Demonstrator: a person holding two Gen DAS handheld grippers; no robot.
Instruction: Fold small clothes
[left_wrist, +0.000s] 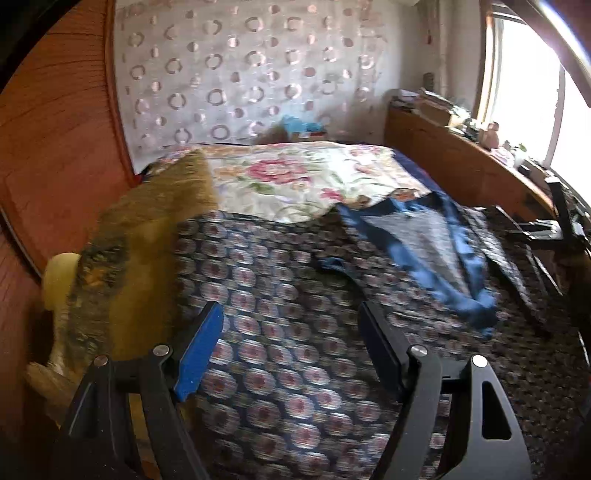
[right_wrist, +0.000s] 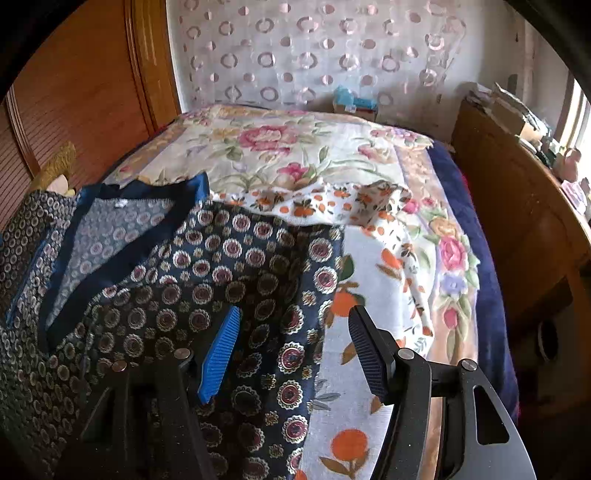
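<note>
**On the bed: the patterned garment is not folded yet**

Over the dark blue garment with round medallion print and plain blue neckband (right_wrist: 207, 266), we hold both claws wide and empty. The right gripper (right_wrist: 293, 349) hangs just above its right edge, with cloth under the gap but no pad pressing on it. The left gripper (left_wrist: 291, 354) hovers over the garment's left part, also holding nothing.

We judge the task is near its beginning: the garment lies spread on the bed with the neck opening showing the paler inside, and we see no clean fold.

Beside the garment, to the right, lies a white cloth with orange fruit print (right_wrist: 369, 280), partly under it. Beyond the garment is a cream floral blanket (right_wrist: 295, 147). Left of it sits a brown plush toy (left_wrist: 140, 258), close enough to disturb a fold.
</note>
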